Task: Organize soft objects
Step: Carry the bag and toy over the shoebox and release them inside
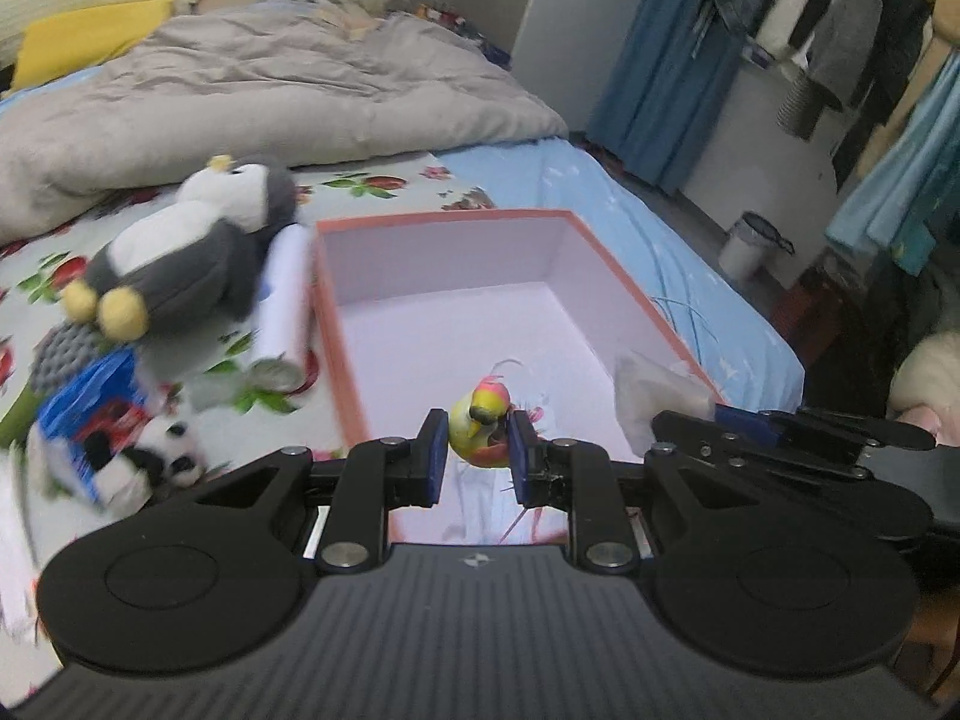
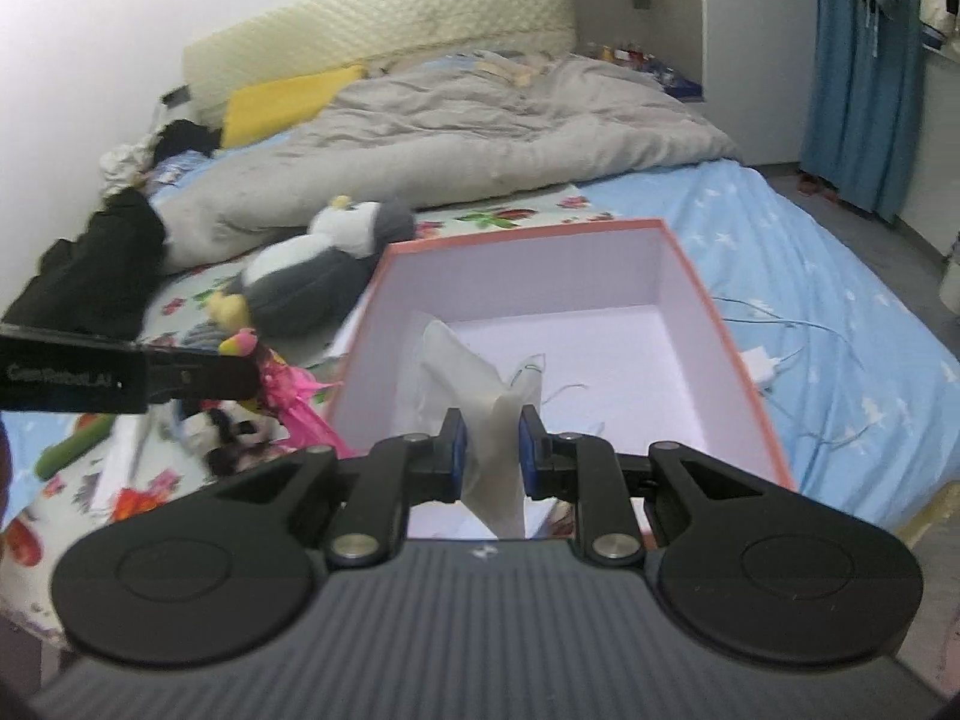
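Observation:
An open pink box (image 1: 336,324) with a white inside stands on the bed; it also shows in the right wrist view (image 2: 738,354). My left gripper (image 1: 478,450) is shut on a yellow and pink toy bird (image 1: 480,426) above the box's near end. My right gripper (image 2: 491,450) is shut on a white cloth pouch (image 2: 480,396) held over the box's near edge. In the left wrist view the right gripper (image 1: 714,420) and the pouch (image 1: 654,396) are at the box's right rim. A grey and white plush penguin (image 1: 180,246) lies left of the box; it also shows in the right wrist view (image 2: 312,276).
A white roll (image 1: 285,306), a blue packet (image 1: 90,402) and a small panda plush (image 1: 162,450) lie left of the box. A grey duvet (image 2: 450,132) and yellow pillow (image 2: 282,102) cover the far bed. A white charger with cable (image 2: 762,366) lies right of the box. Clothes (image 1: 828,30) hang at right.

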`<state>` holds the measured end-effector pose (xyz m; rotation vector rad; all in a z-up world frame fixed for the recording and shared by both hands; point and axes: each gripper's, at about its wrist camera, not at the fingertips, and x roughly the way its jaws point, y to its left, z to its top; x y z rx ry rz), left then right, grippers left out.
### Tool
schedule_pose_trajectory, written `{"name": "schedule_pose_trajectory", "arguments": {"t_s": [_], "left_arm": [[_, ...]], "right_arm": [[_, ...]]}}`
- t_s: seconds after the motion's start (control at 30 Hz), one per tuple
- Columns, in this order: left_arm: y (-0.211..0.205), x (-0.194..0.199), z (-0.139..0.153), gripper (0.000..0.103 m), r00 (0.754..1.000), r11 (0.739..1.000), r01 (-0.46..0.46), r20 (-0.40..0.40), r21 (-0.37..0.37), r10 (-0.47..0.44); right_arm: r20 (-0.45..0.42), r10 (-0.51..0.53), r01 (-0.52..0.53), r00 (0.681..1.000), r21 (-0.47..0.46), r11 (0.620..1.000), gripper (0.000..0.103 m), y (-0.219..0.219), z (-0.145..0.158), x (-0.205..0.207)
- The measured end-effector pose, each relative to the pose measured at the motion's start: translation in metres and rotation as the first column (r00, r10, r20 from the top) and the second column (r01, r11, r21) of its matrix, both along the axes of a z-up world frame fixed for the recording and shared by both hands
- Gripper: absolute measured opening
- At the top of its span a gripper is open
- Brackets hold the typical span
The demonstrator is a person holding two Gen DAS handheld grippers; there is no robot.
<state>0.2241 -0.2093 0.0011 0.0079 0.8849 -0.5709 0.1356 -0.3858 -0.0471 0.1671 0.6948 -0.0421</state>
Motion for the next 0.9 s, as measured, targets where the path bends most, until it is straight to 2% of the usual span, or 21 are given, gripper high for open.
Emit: {"name": "schedule_pose_trajectory", "arguments": {"t_s": [0.23, 0.37, 0.47, 0.6, 0.7, 0.77, 0.9], "left_arm": [[-0.056, 0.062, -0.027, 0.025, 0.99, 0.995, 0.073, -0.126, 0.062, -0.065], [-0.082, 0.087, -0.045, 0.025, 0.967, 0.99, 0.117, -0.238, 0.081, -0.095], [-0.098, 0.095, -0.052, 0.025, 0.966, 0.983, 0.129, -0.242, 0.132, -0.095], [-0.105, 0.107, -0.057, 0.025, 0.964, 0.983, 0.116, -0.254, 0.143, -0.076], [-0.105, 0.113, -0.059, 0.029, 0.958, 0.985, 0.104, -0.28, 0.141, -0.061], [-0.104, 0.115, -0.062, 0.033, 0.956, 0.984, 0.091, -0.29, 0.151, -0.044], [-0.094, 0.114, -0.064, 0.033, 0.958, 0.988, 0.069, -0.286, 0.138, -0.027]], "right_arm": [[-0.122, -0.044, 0.047, 0.992, 0.022, 0.999, 0.022, -0.027, -0.025, 0.044], [-0.187, -0.056, 0.064, 0.981, 0.038, 0.997, 0.022, -0.041, -0.039, 0.061], [-0.22, -0.06, 0.073, 0.974, 0.05, 0.996, 0.022, -0.049, -0.047, 0.07], [-0.245, -0.056, 0.071, 0.968, 0.053, 0.996, 0.023, -0.055, -0.055, 0.074], [-0.247, -0.039, 0.06, 0.968, 0.075, 0.995, 0.028, -0.06, -0.057, 0.074], [-0.252, -0.041, 0.065, 0.967, 0.09, 0.994, 0.038, -0.063, -0.059, 0.075], [-0.261, -0.041, 0.063, 0.964, 0.078, 0.995, 0.042, -0.063, -0.063, 0.076]]}}
